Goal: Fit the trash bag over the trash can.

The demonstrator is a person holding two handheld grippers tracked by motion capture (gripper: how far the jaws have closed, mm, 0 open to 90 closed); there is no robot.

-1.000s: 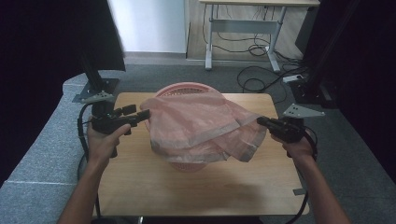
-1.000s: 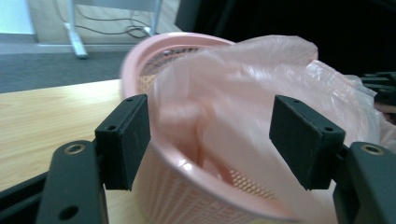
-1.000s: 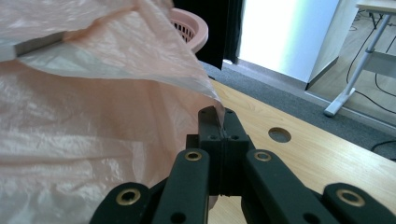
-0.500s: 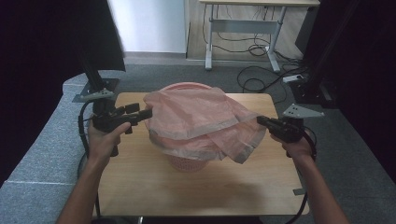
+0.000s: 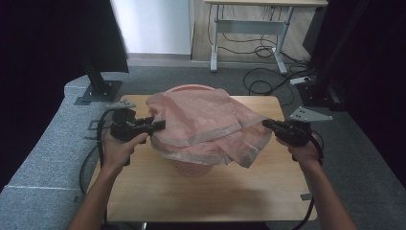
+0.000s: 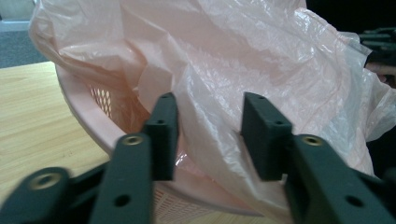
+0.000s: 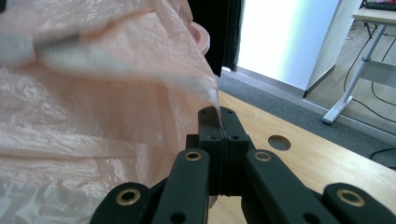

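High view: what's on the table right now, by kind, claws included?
Pink plastic bag: 1
Pink perforated basket: 1
Claws: 2, left claw at the bag's left edge, right claw shut on the bag's right edge
Total: 4

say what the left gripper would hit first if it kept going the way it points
Most likely the thin pink plastic bag between its part-closed jaws, which have just been closing; the left gripper points straight into it, with the pink perforated plastic basket's rim just below.
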